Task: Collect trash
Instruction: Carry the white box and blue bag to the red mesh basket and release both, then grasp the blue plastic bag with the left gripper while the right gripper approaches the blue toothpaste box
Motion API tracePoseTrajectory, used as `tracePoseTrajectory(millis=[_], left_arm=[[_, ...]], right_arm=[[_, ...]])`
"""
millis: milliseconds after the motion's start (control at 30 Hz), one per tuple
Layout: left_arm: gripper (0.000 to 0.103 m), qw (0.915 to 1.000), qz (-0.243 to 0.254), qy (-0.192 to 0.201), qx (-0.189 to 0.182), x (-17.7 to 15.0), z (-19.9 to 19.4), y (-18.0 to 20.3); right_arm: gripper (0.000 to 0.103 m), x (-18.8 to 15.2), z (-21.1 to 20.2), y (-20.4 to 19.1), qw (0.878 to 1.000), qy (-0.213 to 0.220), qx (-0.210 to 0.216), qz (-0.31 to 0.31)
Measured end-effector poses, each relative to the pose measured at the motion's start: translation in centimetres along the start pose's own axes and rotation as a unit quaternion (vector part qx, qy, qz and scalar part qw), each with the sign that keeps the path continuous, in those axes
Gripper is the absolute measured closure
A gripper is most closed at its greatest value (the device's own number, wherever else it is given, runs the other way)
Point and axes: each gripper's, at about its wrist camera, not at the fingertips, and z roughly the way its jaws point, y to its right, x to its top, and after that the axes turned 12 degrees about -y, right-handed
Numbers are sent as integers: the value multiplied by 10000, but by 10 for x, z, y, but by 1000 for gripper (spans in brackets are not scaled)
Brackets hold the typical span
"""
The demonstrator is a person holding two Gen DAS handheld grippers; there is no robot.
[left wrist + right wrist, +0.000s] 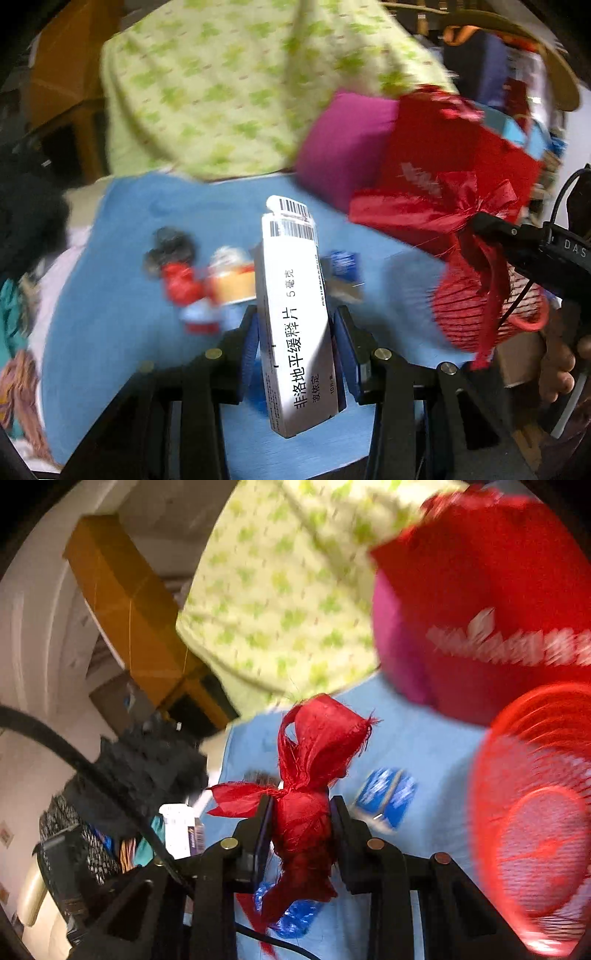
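Observation:
My left gripper [295, 325] is shut on a white medicine box [295, 325] with black Chinese print and holds it upright above the blue cloth [122, 295]. Small wrappers and scraps [199, 273] lie on the cloth to its left, and a blue wrapper [345, 263] lies just right of it. My right gripper [301, 805] is shut on the knotted red ribbon [310, 760] tied to a red mesh basket [535, 812]. In the left wrist view that gripper [476, 221] holds the ribbon and basket [484, 314] at the right.
A green-patterned cloth [229, 85] hangs behind. A magenta cushion [343, 147] and a red bag [450, 151] sit at the back right. A blue packet [388, 797] lies on the cloth. A black mesh organiser [77, 834] and a white bottle [181, 827] stand at the left.

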Motion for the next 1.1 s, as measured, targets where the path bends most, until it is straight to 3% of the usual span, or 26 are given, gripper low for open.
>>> tracePoseTrajectory(millis=[200, 367, 467, 633, 667, 700, 767, 933, 1100], left_arm=[[61, 9953, 596, -85, -758, 31, 2, 78], [61, 9866, 1015, -145, -1267, 57, 18, 148], [60, 9815, 1148, -210, -1517, 68, 29, 185], [58, 9766, 1322, -359, -1657, 79, 60, 228], [52, 9756, 1344, -375, -1698, 80, 66, 234], [41, 9757, 1347, -386, -1684, 81, 70, 236], [36, 9787, 1303, -357, -1549, 82, 77, 236], [36, 9823, 1179, -287, -1428, 81, 71, 211], [35, 9908, 984, 85, -931, 64, 40, 149]], right_arm=[[70, -1, -74, 35, 9961, 638, -575, 210], [69, -10, -116, 79, 9836, 1104, -1309, 563], [68, -11, -126, 100, 9777, 1161, -1570, 771], [67, -18, -131, 136, 9743, 1104, -1576, 1170], [67, -18, -131, 141, 9742, 1057, -1572, 1226], [57, -19, -130, 144, 9739, 1023, -1565, 1287], [31, -21, -130, 148, 9732, 1067, -1474, 1403], [31, -17, -134, 140, 9738, 1301, -1406, 1222], [31, -17, -139, 101, 9786, 1546, -1166, 702]])
